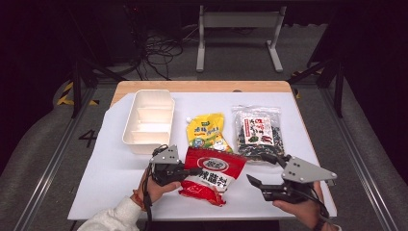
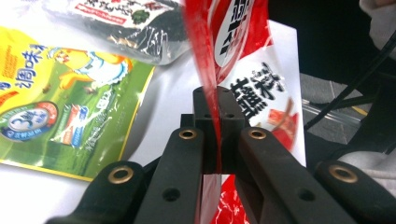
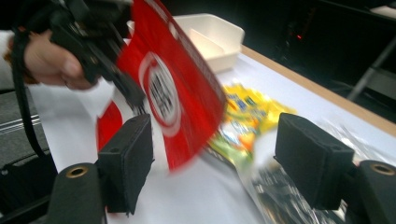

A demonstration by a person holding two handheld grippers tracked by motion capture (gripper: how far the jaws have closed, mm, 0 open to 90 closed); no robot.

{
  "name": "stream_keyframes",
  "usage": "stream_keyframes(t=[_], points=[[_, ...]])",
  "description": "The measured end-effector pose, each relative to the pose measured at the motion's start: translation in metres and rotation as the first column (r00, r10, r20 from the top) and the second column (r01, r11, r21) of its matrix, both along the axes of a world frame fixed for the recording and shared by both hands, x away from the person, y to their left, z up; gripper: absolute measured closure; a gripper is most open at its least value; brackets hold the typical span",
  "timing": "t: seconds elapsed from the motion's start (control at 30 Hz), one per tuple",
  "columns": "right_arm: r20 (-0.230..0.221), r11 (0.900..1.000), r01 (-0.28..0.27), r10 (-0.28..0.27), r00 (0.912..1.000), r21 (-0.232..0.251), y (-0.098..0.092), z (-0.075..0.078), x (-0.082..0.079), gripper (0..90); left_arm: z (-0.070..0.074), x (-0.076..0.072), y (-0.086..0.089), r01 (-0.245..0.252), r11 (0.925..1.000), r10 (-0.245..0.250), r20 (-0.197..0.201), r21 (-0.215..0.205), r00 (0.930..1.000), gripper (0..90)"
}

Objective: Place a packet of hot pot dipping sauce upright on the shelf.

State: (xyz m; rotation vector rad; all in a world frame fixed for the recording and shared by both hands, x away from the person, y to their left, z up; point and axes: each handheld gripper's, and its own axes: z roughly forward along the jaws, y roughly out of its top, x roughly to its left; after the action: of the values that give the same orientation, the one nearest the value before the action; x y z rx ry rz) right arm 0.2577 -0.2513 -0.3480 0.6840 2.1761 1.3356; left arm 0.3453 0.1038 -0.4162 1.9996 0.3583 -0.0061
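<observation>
- A yellow-green pouch (image 1: 208, 132) and a clear bag of dark dried food (image 1: 257, 132) lie on the white sheet (image 1: 110, 168) just behind the red bag (image 1: 211, 175); a white divided tray (image 1: 148, 120) sits to their left
- The left gripper (image 1: 190, 171) is clenched on the red bag's edge, holding it tilted above the sheet
- The right gripper (image 1: 262, 171) gapes wide, nothing between its pads, just right of the bag

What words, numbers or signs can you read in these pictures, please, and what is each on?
"4": painted on the floor left of the table.
"辣蘸料": on the red packet.
"调味": on the yellow-green packet, with "3" in its round badge.
Dark clear bag: label too small to read.
</observation>
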Motion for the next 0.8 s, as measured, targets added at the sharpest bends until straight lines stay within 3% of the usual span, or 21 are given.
stream_keyframes(t=[0.07, 0.2, 0.27, 0.33, 0.47, 0.6, 0.8], points=[[-0.047, 1.0, 0.013, -0.013, 0.9988, 0.004, -0.012, -0.01, -0.002, 25.6, 0.003, -0.002, 0.001, 0.0, 0.9999, 0.0, 0.008, -0.013, 1.0, 90.0], [-0.137, 0.997, 0.054, -0.061, 0.9887, -0.053, -0.028, -0.038, 0.0, 24.8, 0.011, -0.007, 0.004, 0.01, 0.9991, -0.008, 0.036, -0.042, 0.9993, 90.0], [-0.139, 0.992, 0.083, -0.096, 0.9856, -0.099, -0.033, -0.047, 0.001, 24.4, 0.016, -0.008, 0.006, 0.003, 0.9987, 0.0, 0.053, -0.052, 0.9986, 90.0], [-0.182, 0.992, 0.097, -0.111, 0.9771, -0.08, -0.041, -0.056, 0.004, 24.4, 0.02, -0.007, 0.01, -0.007, 0.9977, 0.011, 0.061, -0.068, 0.9981, 90.0], [-0.223, 0.99, 0.135, -0.142, 0.9644, -0.047, -0.051, -0.067, 0.008, 24.4, 0.03, -0.003, 0.021, -0.034, 0.9946, 0.042, 0.08, -0.098, 0.9959, 90.0], [-0.222, 0.987, 0.154, -0.159, 0.9622, -0.038, -0.054, -0.069, 0.011, 23.6, 0.04, 0.001, 0.03, -0.063, 0.9909, 0.075, 0.104, -0.119, 0.9917, 90.0], [-0.219, 0.986, 0.151, -0.162, 0.9621, -0.068, -0.05, -0.074, 0.013, 22.3, 0.05, 0.01, 0.049, -0.126, 0.9813, 0.145, 0.129, -0.146, 0.981, 90.0]])
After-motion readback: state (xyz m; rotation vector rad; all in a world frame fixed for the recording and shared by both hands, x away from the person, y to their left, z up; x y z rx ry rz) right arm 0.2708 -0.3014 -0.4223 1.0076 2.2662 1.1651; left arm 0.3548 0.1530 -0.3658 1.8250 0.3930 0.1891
